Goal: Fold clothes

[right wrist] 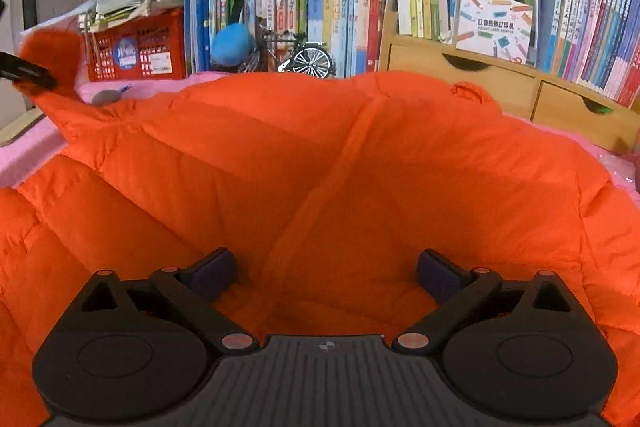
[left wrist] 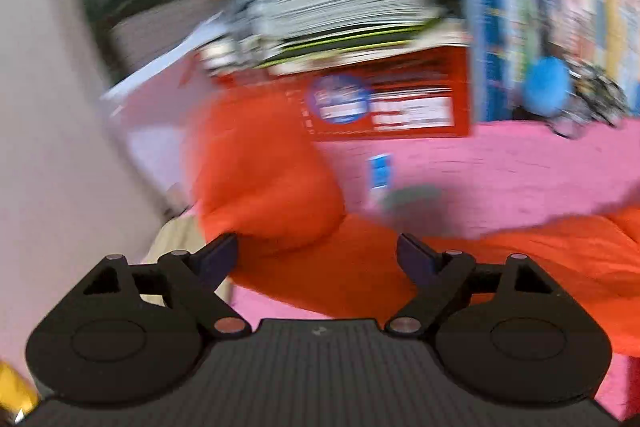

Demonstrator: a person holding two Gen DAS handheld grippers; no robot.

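An orange puffer jacket (right wrist: 340,167) lies spread on a pink cloth (left wrist: 500,171). In the right wrist view it fills the foreground. My right gripper (right wrist: 326,271) is open just above its quilted middle, holding nothing. In the blurred left wrist view the jacket's sleeve (left wrist: 264,179) stands bunched up ahead. My left gripper (left wrist: 318,253) is open, its left fingertip (left wrist: 224,251) close to the sleeve. The left gripper also shows at the far left of the right wrist view (right wrist: 24,73), next to the raised sleeve end.
A red crate (right wrist: 136,53) with stacked papers, rows of books (right wrist: 340,11), a model bicycle (right wrist: 296,57), a blue plush ball (right wrist: 232,43) and a wooden drawer unit (right wrist: 500,87) line the back. A wall (left wrist: 48,147) is at the left.
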